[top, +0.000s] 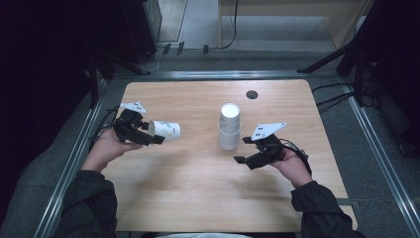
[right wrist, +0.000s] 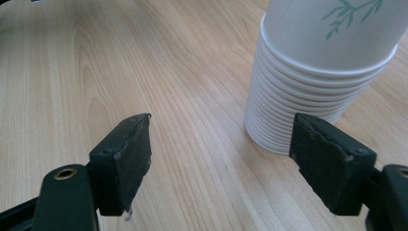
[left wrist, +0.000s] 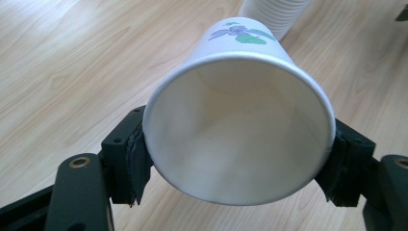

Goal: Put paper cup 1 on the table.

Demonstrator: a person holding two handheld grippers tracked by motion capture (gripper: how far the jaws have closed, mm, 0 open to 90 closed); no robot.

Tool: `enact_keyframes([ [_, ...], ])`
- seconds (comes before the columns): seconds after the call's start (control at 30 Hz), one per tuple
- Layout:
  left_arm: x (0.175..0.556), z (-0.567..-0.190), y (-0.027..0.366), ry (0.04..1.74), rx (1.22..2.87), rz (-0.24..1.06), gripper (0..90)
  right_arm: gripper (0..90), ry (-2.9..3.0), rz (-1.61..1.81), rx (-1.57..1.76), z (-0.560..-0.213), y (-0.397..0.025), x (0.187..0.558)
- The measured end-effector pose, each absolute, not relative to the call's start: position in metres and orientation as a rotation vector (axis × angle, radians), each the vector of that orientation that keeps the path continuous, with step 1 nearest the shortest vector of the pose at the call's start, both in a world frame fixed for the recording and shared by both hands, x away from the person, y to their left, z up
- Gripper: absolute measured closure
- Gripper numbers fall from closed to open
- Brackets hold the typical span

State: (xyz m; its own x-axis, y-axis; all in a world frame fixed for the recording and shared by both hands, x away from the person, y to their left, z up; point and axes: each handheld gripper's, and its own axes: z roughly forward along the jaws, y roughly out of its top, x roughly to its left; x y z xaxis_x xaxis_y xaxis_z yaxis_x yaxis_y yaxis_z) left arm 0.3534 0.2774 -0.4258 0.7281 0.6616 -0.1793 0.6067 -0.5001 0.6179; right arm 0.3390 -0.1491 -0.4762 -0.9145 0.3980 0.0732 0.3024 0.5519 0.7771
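We see a light wooden bench [top: 198, 198] with rounded corners and a pale, streaked grain running across its top, set inside a grey metal frame [top: 74, 153] on a grey floor [top: 29, 188]. Near its far edge, right of centre, we note a small dark round hole [top: 252, 94] in the surface. Standing directly on the bench, a little right of the middle, is an upside-down stack of white paper cups [top: 230, 126], nested closely, their rims forming tight ridges down to the wood [right wrist: 284, 125]; the outermost cup bears a green leaf print. The stack stands upright.
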Motion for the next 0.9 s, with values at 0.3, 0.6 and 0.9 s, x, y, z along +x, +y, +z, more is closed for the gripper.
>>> enact_keyframes([
  [0.3,0.355,-0.420,0.290,1.011,2.302,0.140,25.5,23.2,2.677,1.297,0.595,-0.478,-0.146,0.340],
  [0.6,0.364,-0.425,0.302,1.151,2.357,0.120,25.3,23.3,2.680,1.294,0.601,-0.479,-0.145,0.342],
  [0.9,0.366,-0.440,0.306,1.224,2.417,0.119,24.5,23.3,2.685,1.288,0.593,-0.479,-0.143,0.341],
])
